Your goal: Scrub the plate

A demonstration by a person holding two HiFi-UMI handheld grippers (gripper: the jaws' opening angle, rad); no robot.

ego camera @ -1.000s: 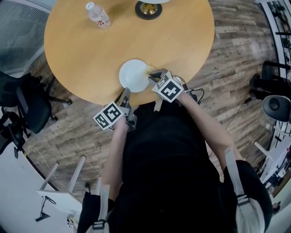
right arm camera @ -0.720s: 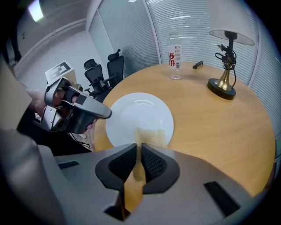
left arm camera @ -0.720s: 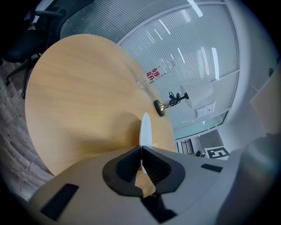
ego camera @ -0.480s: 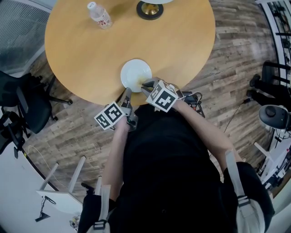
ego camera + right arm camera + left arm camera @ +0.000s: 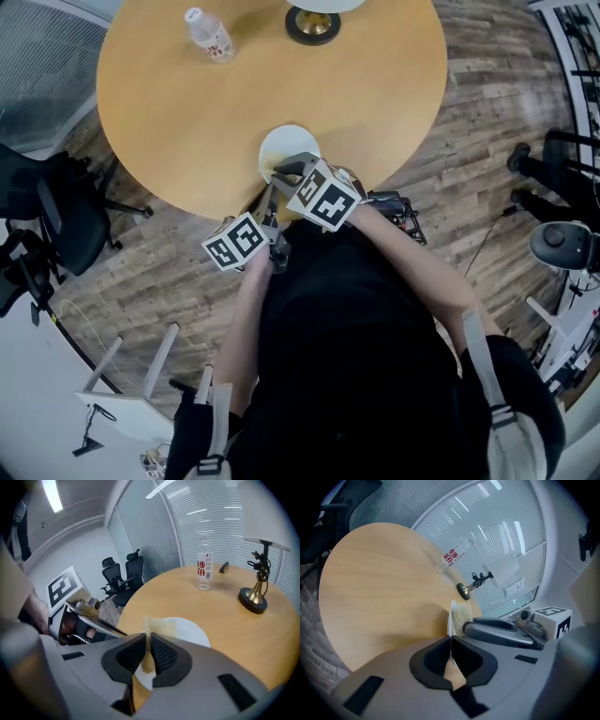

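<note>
Fingers [image 5: 434,661] on round plate [image 5: 286,142]; fuzzy sponge [image 5: 461,616]

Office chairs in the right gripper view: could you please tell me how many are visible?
2. One black chair stands beyond the left edge of the table; the second chair is just to its right. Others may be hidden.

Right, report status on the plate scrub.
Left gripper shut on plate rim. Right gripper shut on sponge, against plate. Bottle and lamp well clear.
</note>
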